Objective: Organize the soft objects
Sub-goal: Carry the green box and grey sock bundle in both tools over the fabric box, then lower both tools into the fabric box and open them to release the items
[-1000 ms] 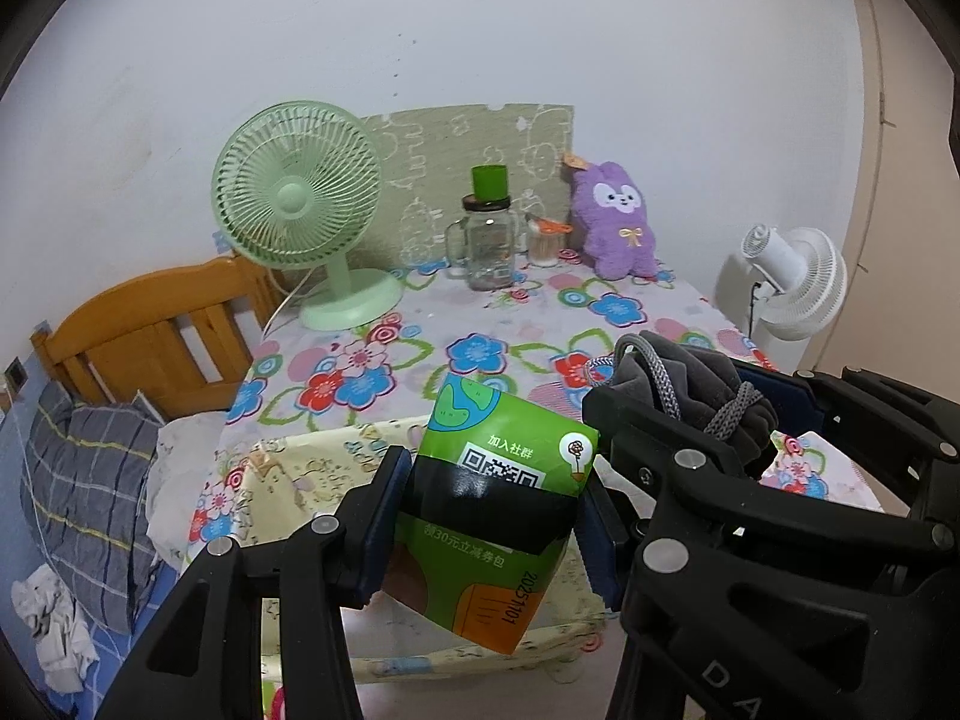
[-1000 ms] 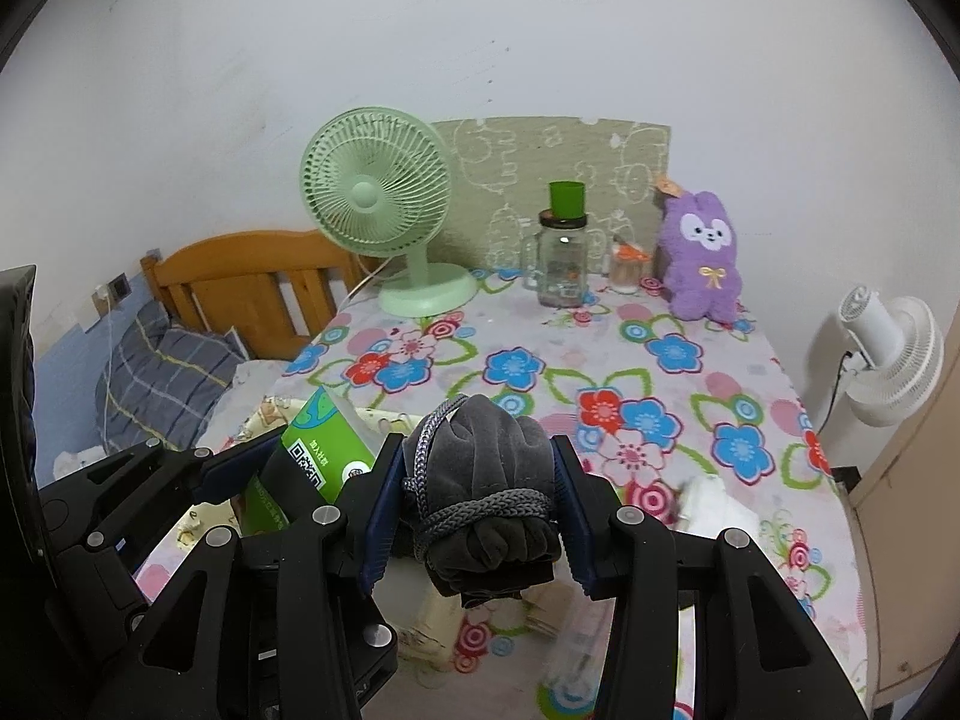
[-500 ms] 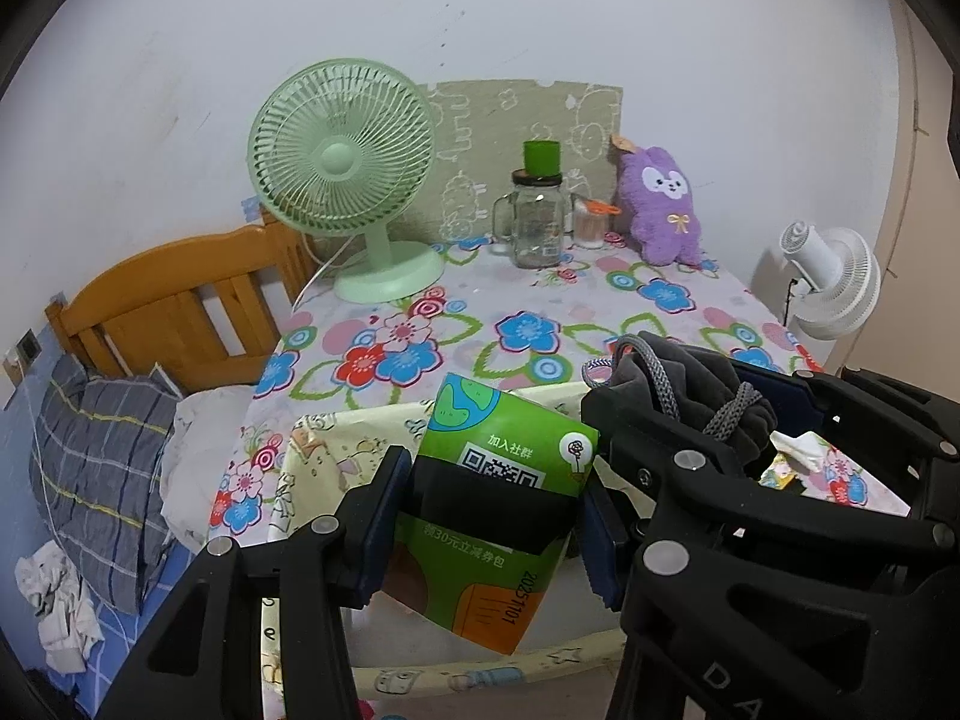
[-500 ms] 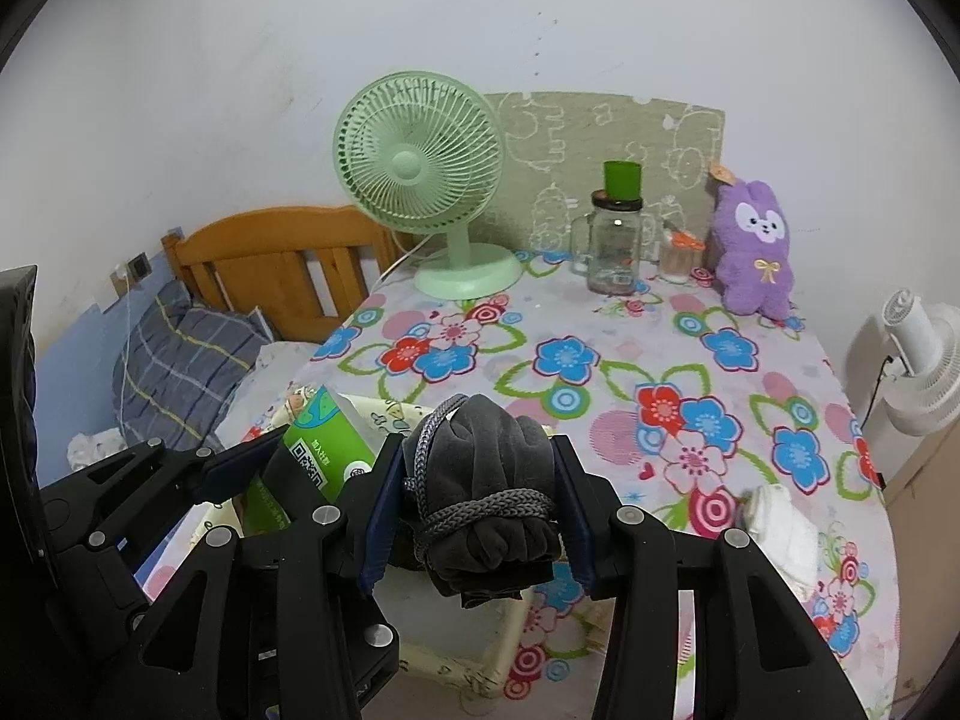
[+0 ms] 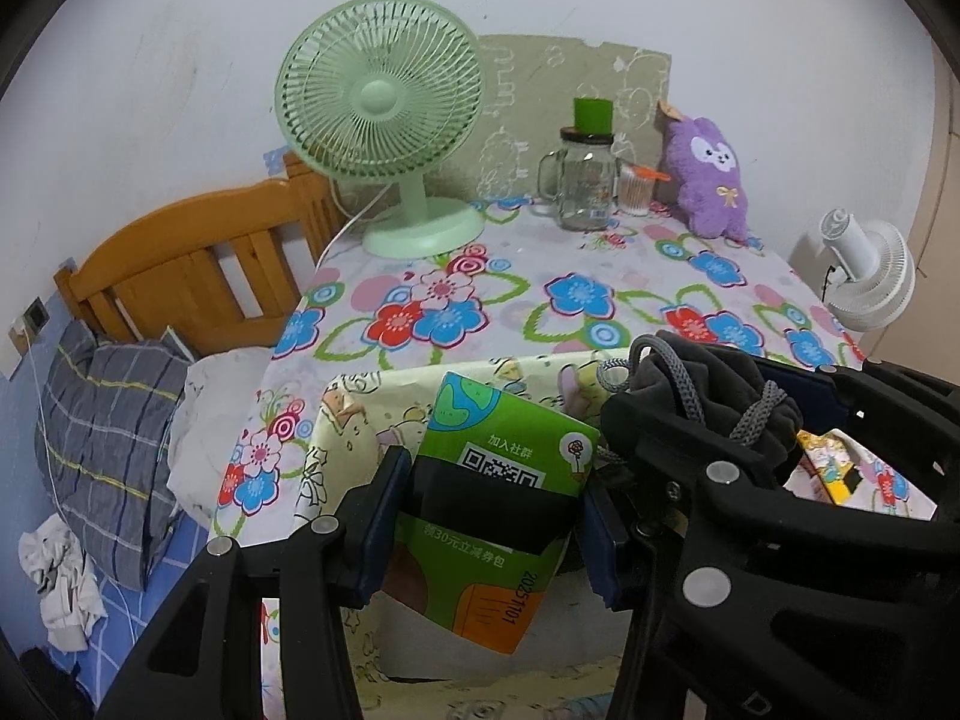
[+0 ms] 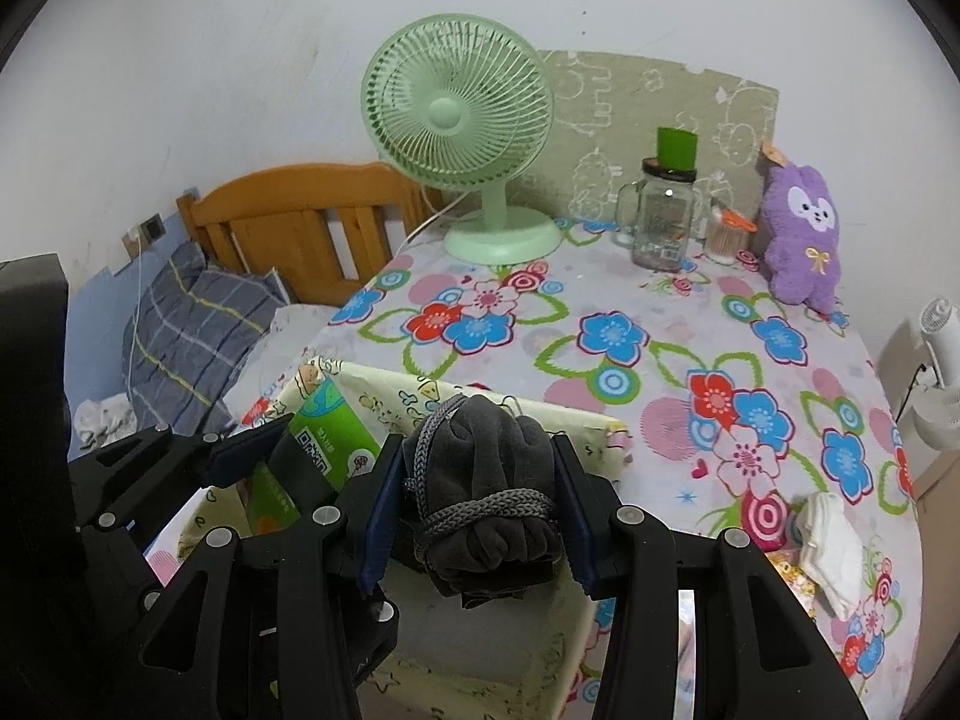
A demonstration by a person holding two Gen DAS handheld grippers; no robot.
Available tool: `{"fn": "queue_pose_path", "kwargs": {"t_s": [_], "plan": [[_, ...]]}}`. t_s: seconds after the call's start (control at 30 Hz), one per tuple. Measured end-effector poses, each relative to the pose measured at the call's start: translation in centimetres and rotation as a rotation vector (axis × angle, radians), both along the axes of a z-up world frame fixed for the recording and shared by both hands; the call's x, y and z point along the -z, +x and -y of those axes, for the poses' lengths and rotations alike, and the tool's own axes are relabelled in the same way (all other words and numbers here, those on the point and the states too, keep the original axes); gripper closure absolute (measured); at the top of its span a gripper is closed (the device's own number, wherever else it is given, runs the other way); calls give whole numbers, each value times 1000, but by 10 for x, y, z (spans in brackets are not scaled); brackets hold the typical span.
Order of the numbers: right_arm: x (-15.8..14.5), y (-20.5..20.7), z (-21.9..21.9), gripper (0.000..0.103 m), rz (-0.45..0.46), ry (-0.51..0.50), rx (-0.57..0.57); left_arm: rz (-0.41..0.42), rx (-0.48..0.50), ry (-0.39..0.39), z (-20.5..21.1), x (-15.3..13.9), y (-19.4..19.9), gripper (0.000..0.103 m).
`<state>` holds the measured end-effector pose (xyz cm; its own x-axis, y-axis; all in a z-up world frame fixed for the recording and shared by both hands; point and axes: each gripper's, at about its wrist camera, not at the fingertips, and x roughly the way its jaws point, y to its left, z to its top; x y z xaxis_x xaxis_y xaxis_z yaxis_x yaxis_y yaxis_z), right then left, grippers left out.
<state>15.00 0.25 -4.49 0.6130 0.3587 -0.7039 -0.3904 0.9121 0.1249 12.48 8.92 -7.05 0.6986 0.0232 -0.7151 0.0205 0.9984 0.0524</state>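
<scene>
My left gripper [image 5: 492, 516] is shut on a green packet [image 5: 498, 504] with a QR code and holds it over a cream cartoon-print fabric box [image 5: 354, 420] at the table's near edge. My right gripper [image 6: 474, 516] is shut on a rolled dark grey cloth bundle [image 6: 480, 480] tied with grey cord, held over the same box [image 6: 540, 414]. The bundle shows in the left wrist view [image 5: 696, 396], the packet in the right wrist view [image 6: 324, 438]. A purple plush [image 6: 801, 240] sits at the table's back right. A white folded cloth [image 6: 834, 546] lies near the right edge.
A green desk fan [image 6: 474, 138], a glass jar with a green cap [image 6: 663, 222] and a small cup [image 6: 723, 237] stand at the back of the floral tablecloth [image 6: 660, 372]. A wooden headboard [image 6: 300, 228] and a plaid pillow [image 6: 192, 330] lie left. A white fan [image 5: 864, 270] stands right.
Both grippers have moved forward and lower over the fabric box, still holding their items. The table looms nearer.
</scene>
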Motion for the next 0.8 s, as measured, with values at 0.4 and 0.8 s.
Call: {"fn": "queue_pose_path", "kwargs": {"t_s": [0.4,0.8], "plan": [[22,17,-21,53,-57,-20,-43,-70,-75,1,-22,24,17,43],[33,25,-29,52,-80,-23,-68,-84,-51,-27,-21,25,11,34]]}}
